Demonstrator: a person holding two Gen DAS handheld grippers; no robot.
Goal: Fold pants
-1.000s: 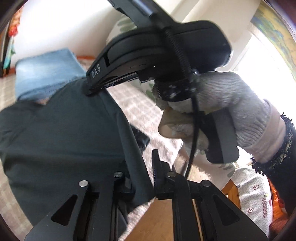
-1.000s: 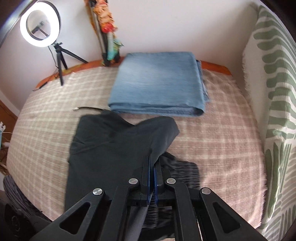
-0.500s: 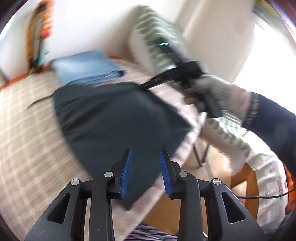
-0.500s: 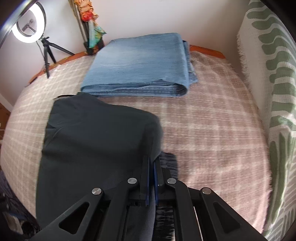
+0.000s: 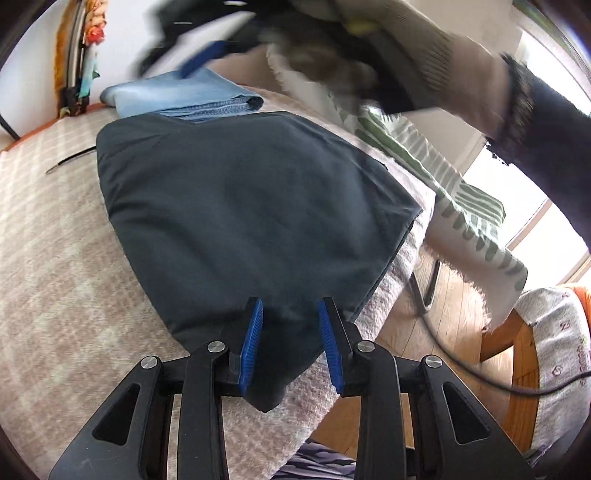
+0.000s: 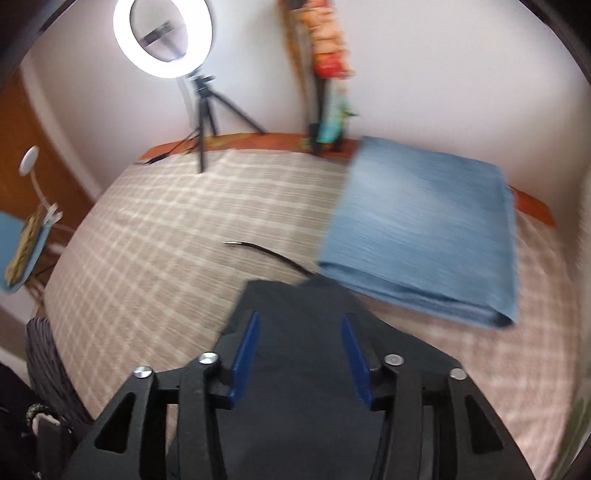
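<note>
pants: dark, folded flat on checked tabletop, edge touching folded jeans | left gripper: fingers apart over near corner, not pinching | right gripper: fingers opening above pants, nothing gripped

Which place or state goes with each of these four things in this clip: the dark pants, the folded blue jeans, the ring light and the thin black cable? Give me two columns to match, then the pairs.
Things:
1. dark pants
2. folded blue jeans
3. ring light
4. thin black cable

Places or states:
A. lit, on a tripod at the far edge of the table
B. lying flat on the checked cloth, nearest both cameras
C. a neat stack beyond the dark garment
D. a curved line on the cloth, running under the dark garment's far edge

Pairs: 1-B, 2-C, 3-A, 4-D
</note>
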